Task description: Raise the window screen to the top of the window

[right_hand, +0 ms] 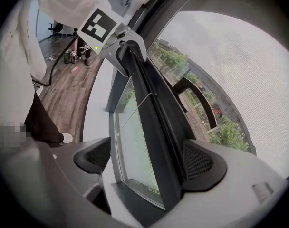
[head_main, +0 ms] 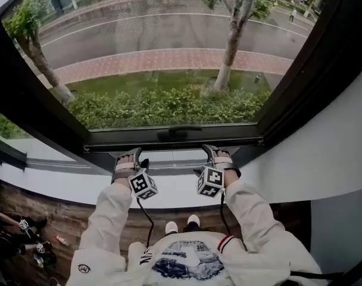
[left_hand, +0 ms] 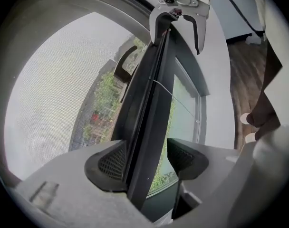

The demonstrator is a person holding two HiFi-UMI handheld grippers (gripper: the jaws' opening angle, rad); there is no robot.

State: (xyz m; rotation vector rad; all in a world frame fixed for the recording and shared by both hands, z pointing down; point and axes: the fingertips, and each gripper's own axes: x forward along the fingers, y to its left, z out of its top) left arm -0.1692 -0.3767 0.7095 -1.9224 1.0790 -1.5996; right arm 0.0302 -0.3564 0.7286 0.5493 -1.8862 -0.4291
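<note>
The window screen's dark bottom bar lies low across the window, just above the sill, with a curved handle at its middle and grey mesh above it. My left gripper straddles the bar left of the handle. One pad lies against the bar and the other stands apart from it, so the jaws are open. My right gripper straddles the bar right of the handle, also open. Its outer pad is close to the bar and its inner pad is well off it.
A white sill and wall run below and to the right of the window. A dark frame borders it on the left. On the wooden floor at lower left lie several small items. A person's shoes stand below the grippers.
</note>
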